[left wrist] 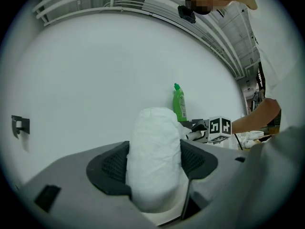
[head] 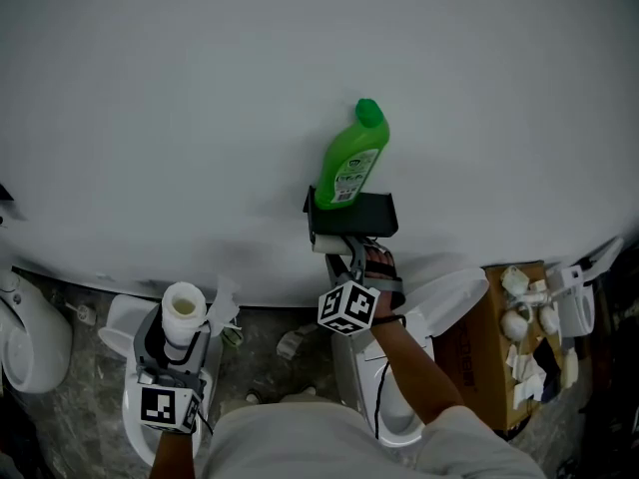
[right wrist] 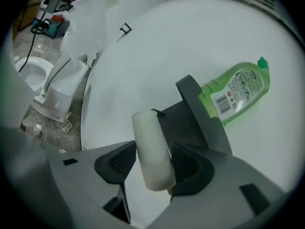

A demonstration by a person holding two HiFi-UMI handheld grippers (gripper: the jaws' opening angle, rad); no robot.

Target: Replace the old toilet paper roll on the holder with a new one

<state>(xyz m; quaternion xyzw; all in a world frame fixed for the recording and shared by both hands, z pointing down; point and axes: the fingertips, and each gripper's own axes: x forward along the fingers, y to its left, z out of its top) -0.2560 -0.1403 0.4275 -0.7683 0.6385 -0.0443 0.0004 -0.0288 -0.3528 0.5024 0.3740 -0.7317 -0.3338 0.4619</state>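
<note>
the left gripper [head: 178, 345] is clenched on a new toilet paper roll [left wrist: 155, 161], well apart to the left of the black holder [head: 351, 213] on the white wall [head: 200, 118]. the right gripper [right wrist: 153, 163] grasps the empty cardboard tube [right wrist: 151, 147] at the holder, below a green bottle [head: 351, 163] that stands on it.

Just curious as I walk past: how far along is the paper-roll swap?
Nothing is finished yet. In hand: the right gripper grips the empty tube, which seems still on the holder; the left gripper holds the new roll, ready. Left: pull the tube off, then slide the roll on.
</note>
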